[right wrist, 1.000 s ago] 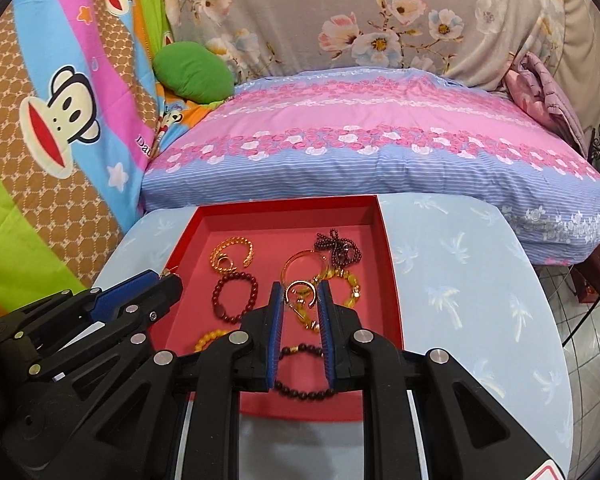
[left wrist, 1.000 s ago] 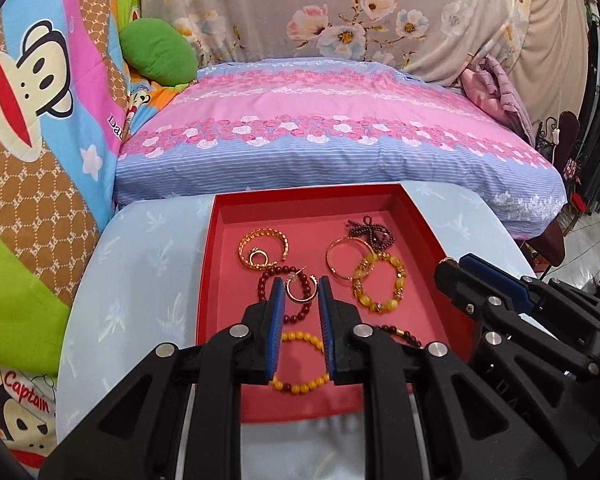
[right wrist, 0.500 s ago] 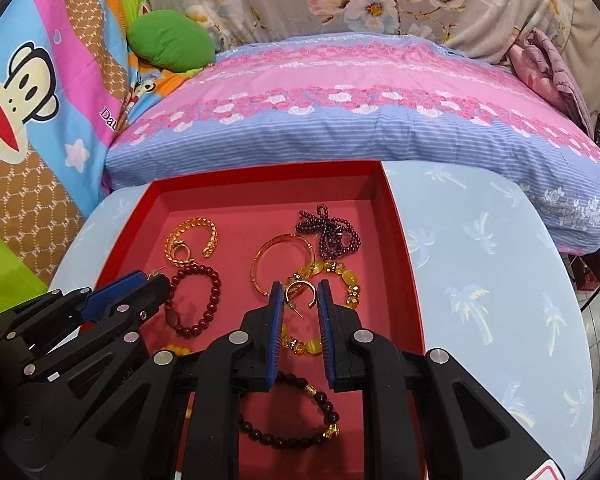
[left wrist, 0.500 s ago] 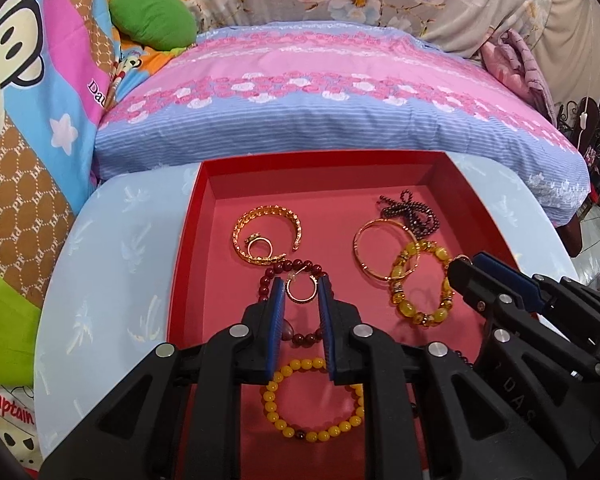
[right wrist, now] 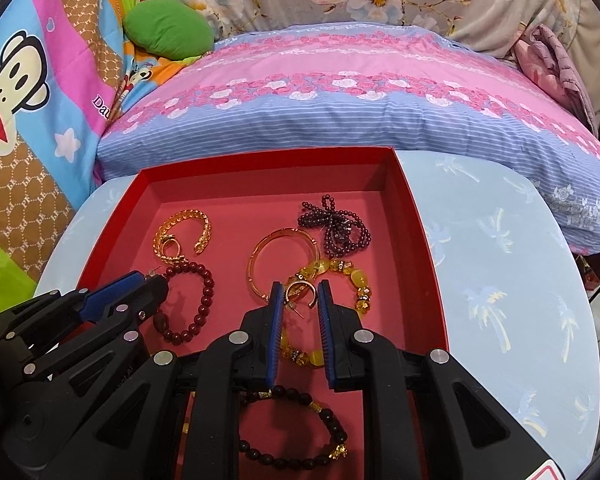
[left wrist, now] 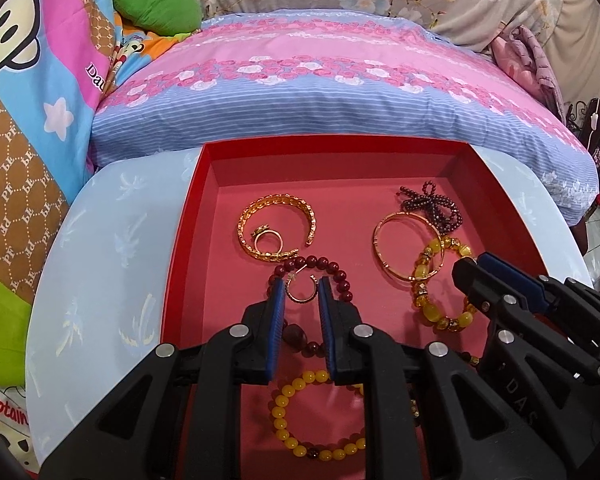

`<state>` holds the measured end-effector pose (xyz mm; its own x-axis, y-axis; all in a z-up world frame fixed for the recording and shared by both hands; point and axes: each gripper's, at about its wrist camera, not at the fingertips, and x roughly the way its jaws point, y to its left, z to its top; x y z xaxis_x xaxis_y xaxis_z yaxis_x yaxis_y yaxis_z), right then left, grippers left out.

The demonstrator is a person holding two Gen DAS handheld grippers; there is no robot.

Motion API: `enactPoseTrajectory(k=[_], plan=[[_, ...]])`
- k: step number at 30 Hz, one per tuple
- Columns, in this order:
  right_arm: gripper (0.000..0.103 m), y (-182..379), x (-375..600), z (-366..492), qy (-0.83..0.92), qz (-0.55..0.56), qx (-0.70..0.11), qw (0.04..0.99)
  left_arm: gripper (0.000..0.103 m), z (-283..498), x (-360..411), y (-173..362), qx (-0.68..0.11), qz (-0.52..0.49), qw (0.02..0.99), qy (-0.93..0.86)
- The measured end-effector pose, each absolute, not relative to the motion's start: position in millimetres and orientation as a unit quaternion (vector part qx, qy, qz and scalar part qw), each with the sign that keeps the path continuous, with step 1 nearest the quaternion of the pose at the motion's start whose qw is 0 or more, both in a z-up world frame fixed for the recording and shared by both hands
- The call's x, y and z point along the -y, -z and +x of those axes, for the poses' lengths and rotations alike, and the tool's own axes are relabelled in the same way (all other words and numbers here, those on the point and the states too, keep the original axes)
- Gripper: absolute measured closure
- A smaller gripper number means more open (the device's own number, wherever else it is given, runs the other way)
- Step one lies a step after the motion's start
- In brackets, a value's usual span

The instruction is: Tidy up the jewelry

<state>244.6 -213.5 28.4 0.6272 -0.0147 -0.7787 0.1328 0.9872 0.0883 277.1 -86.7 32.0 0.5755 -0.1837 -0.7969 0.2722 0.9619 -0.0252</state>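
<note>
My table (left wrist: 112, 248) wore a pale blue cloth printed with palms, and only the red tray (left wrist: 188, 220) sat directly on it, square to me. Behind the table's far edge a pink and blue striped cushion (left wrist: 332, 80) pressed up close.

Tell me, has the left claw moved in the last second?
Yes. The left claw has gone forward and lower over the red tray, which looks bigger and nearer now.

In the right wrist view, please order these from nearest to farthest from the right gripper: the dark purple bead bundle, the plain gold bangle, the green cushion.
From the right gripper:
1. Plain gold bangle, just ahead and slightly left in the red tray.
2. Dark purple bead bundle, farther back, to the right.
3. Green cushion, far beyond the tray, upper left.
</note>
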Motion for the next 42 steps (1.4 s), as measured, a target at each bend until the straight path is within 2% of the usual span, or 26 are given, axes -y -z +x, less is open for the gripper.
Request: enactPoseTrajectory(k=[2, 4, 7, 17, 19, 30, 33, 42], plan=[[0.081, -29, 213, 244, 0.044, 0.067, -0.427, 0.901, 0.078, 277, 87, -32, -0.441, 0.052, 0.887, 0.125], [0.074, -31, 213, 245, 0.05, 0.065, -0.426, 0.901, 0.066, 276, 87, -34, -0.437, 0.053, 0.89, 0.12], [0.071, -33, 214, 243, 0.056, 0.065, -0.425, 0.901, 0.061, 273, 87, -37, -0.43, 0.055, 0.894, 0.114], [0.07, -55, 213, 221, 0.062, 0.059, -0.409, 0.909, 0.059, 254, 86, -57, -0.42, 0.053, 0.899, 0.111], [0.069, -60, 213, 214, 0.063, 0.06, -0.405, 0.91, 0.054, 249, 84, -61, -0.418, 0.051, 0.901, 0.108], [0.056, -80, 212, 165, 0.067, 0.075, -0.387, 0.916, 0.043, 203, 68, -79, -0.408, 0.042, 0.907, 0.101], [0.055, -82, 211, 152, 0.066, 0.072, -0.385, 0.917, 0.04, 191, 65, -81, -0.407, 0.042, 0.907, 0.1], [0.054, -80, 209, 116, 0.067, 0.08, -0.386, 0.917, 0.039, 155, 62, -81, -0.406, 0.046, 0.907, 0.098]])
